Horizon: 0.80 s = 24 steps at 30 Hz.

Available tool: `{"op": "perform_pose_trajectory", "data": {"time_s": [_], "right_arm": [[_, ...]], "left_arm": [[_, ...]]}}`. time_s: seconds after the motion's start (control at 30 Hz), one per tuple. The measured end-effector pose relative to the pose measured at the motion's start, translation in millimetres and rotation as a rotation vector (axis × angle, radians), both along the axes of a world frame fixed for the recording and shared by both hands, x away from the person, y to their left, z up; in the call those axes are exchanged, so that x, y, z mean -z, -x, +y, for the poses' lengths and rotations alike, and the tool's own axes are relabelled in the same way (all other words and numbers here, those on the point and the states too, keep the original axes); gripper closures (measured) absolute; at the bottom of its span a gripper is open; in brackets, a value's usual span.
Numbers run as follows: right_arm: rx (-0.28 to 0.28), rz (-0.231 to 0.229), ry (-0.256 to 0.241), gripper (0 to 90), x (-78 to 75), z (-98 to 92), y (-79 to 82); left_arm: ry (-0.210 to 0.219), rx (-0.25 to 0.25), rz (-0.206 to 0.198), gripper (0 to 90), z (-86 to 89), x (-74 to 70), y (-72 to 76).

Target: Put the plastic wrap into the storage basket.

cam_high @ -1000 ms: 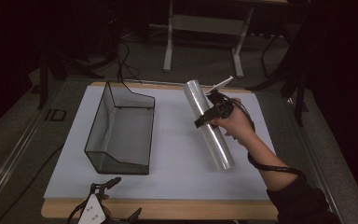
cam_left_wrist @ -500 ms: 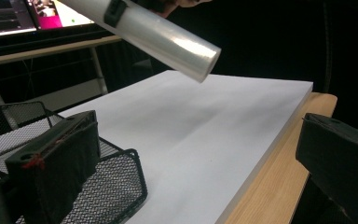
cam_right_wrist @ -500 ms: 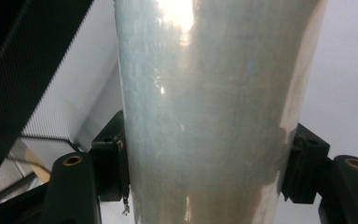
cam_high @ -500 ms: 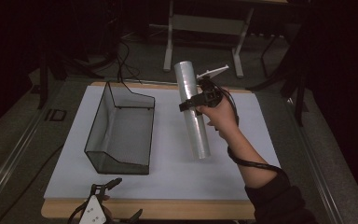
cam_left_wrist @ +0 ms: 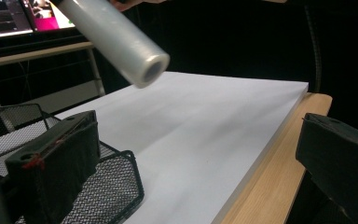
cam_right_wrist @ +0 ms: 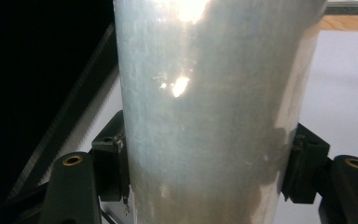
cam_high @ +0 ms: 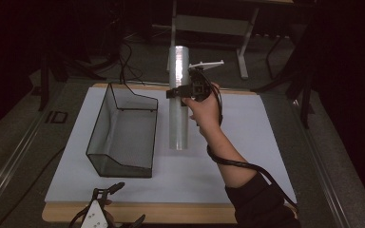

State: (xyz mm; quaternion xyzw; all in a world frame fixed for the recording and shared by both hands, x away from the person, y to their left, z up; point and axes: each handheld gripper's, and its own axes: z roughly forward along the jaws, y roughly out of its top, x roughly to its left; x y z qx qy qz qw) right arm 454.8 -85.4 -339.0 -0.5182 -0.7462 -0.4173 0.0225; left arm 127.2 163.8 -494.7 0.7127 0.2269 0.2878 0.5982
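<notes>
Roll lifted off the tabletop (cam_high: 247,156).
Right gripper (cam_high: 186,91) fingers clamp the clear film roll (cam_high: 178,102); left gripper (cam_left_wrist: 200,154) fingers spread wide.

White mat (cam_high: 247,142) lies on the wooden table (cam_high: 171,213). Wire mesh basket (cam_high: 123,130) sits on the mat's left half. Roll of film (cam_high: 178,97) is just right of the basket, held off the mat between the right gripper's (cam_high: 186,90) jaws. Left gripper (cam_high: 102,211) at the table's near edge, in front of the basket.
</notes>
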Motion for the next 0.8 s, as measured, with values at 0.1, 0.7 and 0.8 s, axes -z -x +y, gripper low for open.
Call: {"op": "perform_pose_trajectory", "data": {"time_s": [0.1, 0.7, 0.8], "right_arm": [[0.026, -0.01, -0.045, 32.4, -1.0, 5.8, -1.2], [0.049, -0.081, -0.253, 32.4, 22.8, 63.7, 7.1], [0.052, -0.058, -0.274, 32.4, 35.3, 69.3, 6.9]], "left_arm": [[-0.005, 0.001, 0.001, 0.3, 0.1, 0.3, -0.3], [-0.009, 0.022, -0.013, 0.3, -0.4, -1.4, 3.4], [-0.013, 0.027, -0.016, 0.3, -1.4, -1.5, 4.2]]}}
